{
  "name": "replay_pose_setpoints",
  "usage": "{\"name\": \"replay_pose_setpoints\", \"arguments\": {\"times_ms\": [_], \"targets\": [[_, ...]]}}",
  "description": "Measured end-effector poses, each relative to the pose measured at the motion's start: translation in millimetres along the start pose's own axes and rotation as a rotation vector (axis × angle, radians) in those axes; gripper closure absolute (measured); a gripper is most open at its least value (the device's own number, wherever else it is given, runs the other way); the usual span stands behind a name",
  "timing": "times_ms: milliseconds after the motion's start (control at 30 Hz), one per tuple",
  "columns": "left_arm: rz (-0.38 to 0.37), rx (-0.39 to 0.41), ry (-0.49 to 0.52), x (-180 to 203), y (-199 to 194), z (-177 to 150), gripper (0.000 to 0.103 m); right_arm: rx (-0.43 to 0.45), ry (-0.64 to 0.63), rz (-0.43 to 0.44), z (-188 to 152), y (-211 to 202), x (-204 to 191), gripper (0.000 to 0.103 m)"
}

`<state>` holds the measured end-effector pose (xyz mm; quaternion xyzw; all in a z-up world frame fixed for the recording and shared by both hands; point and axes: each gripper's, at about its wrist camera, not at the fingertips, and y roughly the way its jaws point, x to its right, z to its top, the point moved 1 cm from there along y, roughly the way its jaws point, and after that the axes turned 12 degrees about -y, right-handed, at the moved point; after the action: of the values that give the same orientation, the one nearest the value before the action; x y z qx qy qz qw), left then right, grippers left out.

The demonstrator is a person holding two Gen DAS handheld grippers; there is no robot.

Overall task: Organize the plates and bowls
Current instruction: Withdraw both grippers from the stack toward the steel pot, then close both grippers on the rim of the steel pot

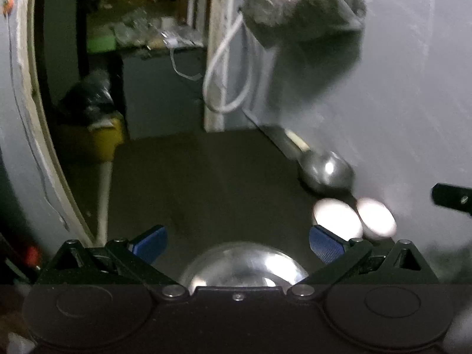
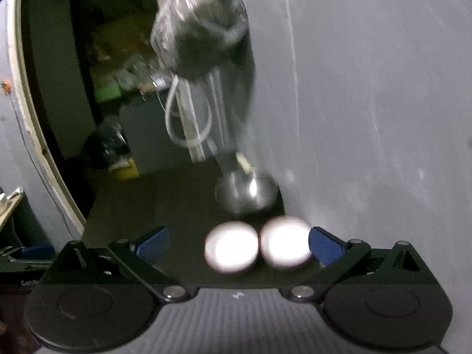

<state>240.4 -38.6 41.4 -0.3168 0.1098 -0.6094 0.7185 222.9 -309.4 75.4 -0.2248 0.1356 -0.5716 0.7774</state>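
In the left wrist view a steel bowl [image 1: 242, 265] lies upside down on the dark counter [image 1: 191, 177], just below and between the wide-open blue fingers of my left gripper [image 1: 237, 243]. A second steel bowl [image 1: 326, 172] sits by the wall, with two white bowls [image 1: 337, 218] [image 1: 376, 216] in front of it. In the right wrist view my right gripper [image 2: 239, 243] is open and empty; the two white bowls [image 2: 231, 246] [image 2: 284, 242] lie between its fingers, the right one close to the right pad. The steel bowl [image 2: 246, 193] stands behind them.
A grey wall [image 1: 398, 88] runs along the right. A plastic bag [image 1: 301, 8] and a white cord [image 1: 224, 67] hang from it above the counter. A doorway [image 1: 88, 73] opens at the back left, with a yellow bin [image 1: 94, 141] beyond.
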Motion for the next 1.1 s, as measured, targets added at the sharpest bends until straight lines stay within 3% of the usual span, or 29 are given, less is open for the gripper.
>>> {"name": "replay_pose_setpoints", "arguments": {"times_ms": [200, 400, 567, 767, 933, 1100], "targets": [[0.108, 0.088, -0.018, 18, 15, 56, 0.001, 0.062, -0.051, 0.111, 35, 48, 21, 0.0], [0.151, 0.084, -0.022, 36, 31, 92, 0.001, -0.064, -0.048, 0.146, 22, 106, 14, 0.0], [0.183, 0.039, 0.032, 55, 67, 101, 0.001, -0.17, 0.042, 0.073, 3, 132, 11, 0.0], [0.177, -0.019, -0.003, 67, 109, 101, 0.001, -0.228, 0.089, 0.057, -7, 152, 17, 0.0], [0.149, -0.039, -0.013, 78, 125, 101, 0.001, -0.22, 0.084, 0.075, -4, 158, 21, 0.0], [0.087, -0.067, 0.016, 89, 155, 94, 0.001, -0.18, 0.159, 0.104, -11, 157, 33, 0.002]]}}
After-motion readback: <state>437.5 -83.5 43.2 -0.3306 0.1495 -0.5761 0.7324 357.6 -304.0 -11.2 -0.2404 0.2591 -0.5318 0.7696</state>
